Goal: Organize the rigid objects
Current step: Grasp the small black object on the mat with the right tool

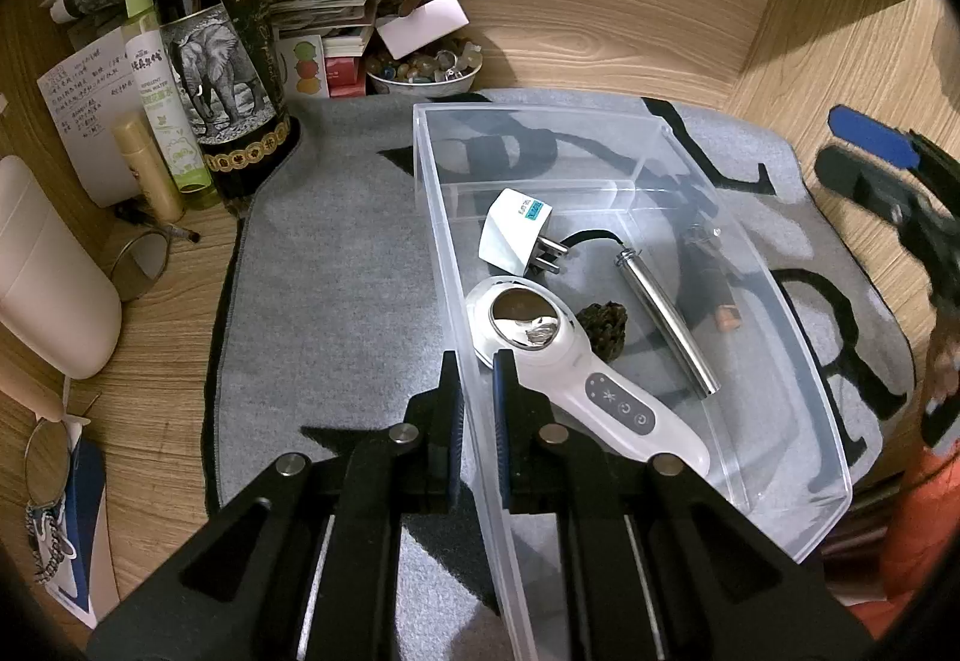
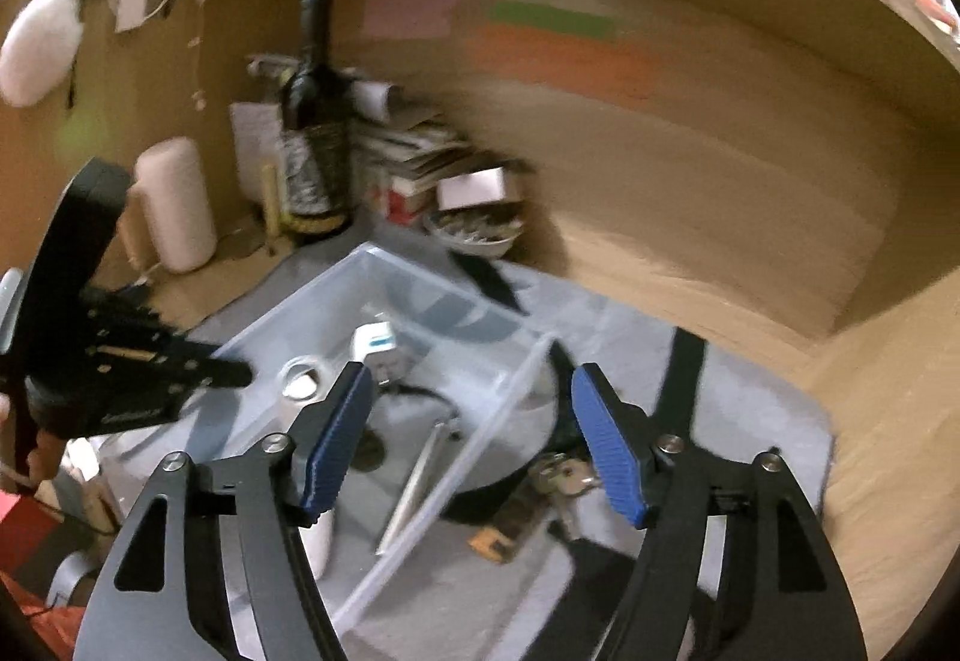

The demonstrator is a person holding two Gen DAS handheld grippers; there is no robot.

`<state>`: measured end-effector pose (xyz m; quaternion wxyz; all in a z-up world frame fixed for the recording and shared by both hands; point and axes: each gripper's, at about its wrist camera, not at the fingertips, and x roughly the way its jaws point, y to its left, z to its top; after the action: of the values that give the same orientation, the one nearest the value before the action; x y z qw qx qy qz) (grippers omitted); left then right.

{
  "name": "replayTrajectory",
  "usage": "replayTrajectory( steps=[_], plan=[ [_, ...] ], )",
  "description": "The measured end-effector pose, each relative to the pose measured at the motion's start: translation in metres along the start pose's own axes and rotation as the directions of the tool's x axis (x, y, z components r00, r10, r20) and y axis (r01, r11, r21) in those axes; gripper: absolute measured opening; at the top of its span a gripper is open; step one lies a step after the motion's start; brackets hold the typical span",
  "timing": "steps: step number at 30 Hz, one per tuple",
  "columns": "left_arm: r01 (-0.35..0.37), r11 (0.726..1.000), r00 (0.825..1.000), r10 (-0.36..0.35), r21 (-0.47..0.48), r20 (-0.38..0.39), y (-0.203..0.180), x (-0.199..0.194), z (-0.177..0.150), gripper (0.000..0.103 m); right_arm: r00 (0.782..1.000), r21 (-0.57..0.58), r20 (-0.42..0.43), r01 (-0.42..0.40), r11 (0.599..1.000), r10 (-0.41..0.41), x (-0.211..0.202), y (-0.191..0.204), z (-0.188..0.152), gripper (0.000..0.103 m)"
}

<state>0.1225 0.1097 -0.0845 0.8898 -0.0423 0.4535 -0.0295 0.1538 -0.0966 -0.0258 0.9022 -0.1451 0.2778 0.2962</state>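
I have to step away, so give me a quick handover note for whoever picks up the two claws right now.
Left claw: shut on the near wall of the clear bin, steadying it on the grey mat.
Right claw: open, nothing between its pads, above the bin.
In the bin: white plug adapter, white handheld device, metal tube, a dark lumpy piece.
Outside the bin, beyond its far wall: a key bunch with a brown strap on the mat.
Done: four items binned.
Left: probably the keys; bottles and clutter at the back look untouched.
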Motion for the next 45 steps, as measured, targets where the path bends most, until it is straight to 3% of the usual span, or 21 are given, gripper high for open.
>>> replayTrajectory(
  steps=[7, 15, 30, 33, 42, 45],
  plan=[
    [0.001, 1.0, 1.0, -0.001, -0.002, 0.001, 0.0, 0.0, 0.0, 0.008, 0.997, 0.112, -0.024, 0.074, 0.991, -0.071, 0.018, -0.044, 0.0, 0.066],
    [0.0, 1.0, 1.0, 0.0, -0.001, 0.0, 0.001, 0.0, -0.001, 0.009, 0.986, 0.221, -0.142, 0.117, 0.968, -0.086, 0.067, -0.083, -0.021, 0.066],
    [-0.002, 1.0, 1.0, 0.002, 0.001, -0.002, 0.003, 0.0, -0.003, 0.009, 0.94, 0.214, -0.336, 0.133, 0.968, -0.055, 0.131, -0.1, -0.061, 0.062],
    [-0.002, 1.0, 1.0, 0.002, 0.001, -0.003, 0.003, 0.0, -0.003, 0.008, 0.943, 0.205, -0.328, 0.126, 0.971, -0.053, 0.131, -0.098, -0.064, 0.062],
    [-0.001, 1.0, 1.0, 0.001, 0.001, -0.004, 0.003, 0.001, -0.003, 0.009, 0.951, 0.201, -0.309, 0.096, 0.975, -0.03, 0.132, -0.095, -0.061, 0.026],
    [-0.001, 1.0, 1.0, 0.001, 0.0, -0.004, 0.003, 0.001, -0.003, 0.008, 0.951, 0.203, -0.308, 0.101, 0.974, -0.035, 0.129, -0.095, -0.06, 0.024]
  ],
)
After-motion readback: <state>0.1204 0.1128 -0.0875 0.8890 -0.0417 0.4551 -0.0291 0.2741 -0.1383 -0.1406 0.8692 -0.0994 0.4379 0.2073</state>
